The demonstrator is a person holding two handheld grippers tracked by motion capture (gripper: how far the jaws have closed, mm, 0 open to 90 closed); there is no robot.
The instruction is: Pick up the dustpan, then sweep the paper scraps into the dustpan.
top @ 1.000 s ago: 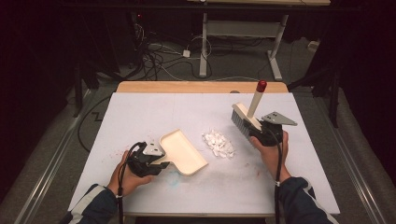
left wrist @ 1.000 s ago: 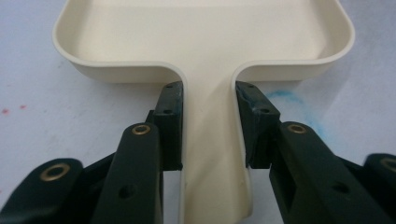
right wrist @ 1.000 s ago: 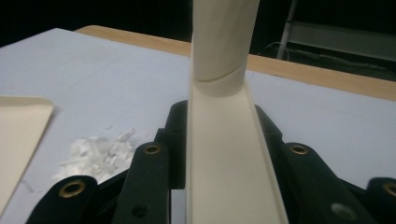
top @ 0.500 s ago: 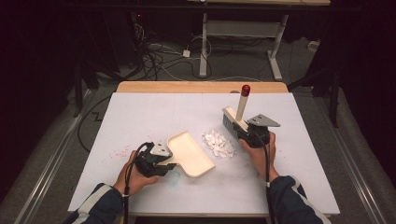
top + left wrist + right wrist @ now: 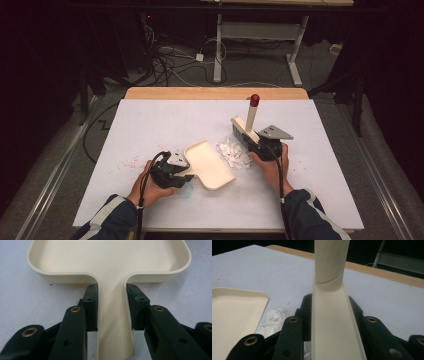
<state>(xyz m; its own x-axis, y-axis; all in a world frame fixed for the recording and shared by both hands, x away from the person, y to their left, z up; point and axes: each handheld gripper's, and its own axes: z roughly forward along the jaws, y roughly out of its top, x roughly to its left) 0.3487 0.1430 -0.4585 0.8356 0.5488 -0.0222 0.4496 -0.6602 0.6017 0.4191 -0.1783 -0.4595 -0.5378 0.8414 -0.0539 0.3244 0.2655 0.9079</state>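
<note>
A cream dustpan (image 5: 207, 162) lies flat on the white table, its mouth toward the upper right. My left gripper (image 5: 172, 172) is shut on its handle; in the left gripper view the pads (image 5: 91, 300) press both sides of the dustpan (image 5: 110, 257) handle. A small pile of white paper scraps (image 5: 232, 154) lies just right of the pan. My right gripper (image 5: 260, 145) is shut on a cream brush (image 5: 248, 122) with a red-tipped handle that points up and away, right beside the scraps. In the right gripper view the brush (image 5: 332, 277) runs between the jaws, with scraps (image 5: 273, 317) and dustpan (image 5: 234, 312) at left.
A white sheet (image 5: 165, 120) covers the table, with a wooden strip (image 5: 215, 93) along the far edge. Faint pink specks (image 5: 127, 162) lie left of the left hand. Cables and desk legs (image 5: 218, 55) stand on the floor beyond.
The right gripper has carried the brush left and slightly down, up against the scrap pile. The dustpan in the left gripper has shifted a little to the right.
</note>
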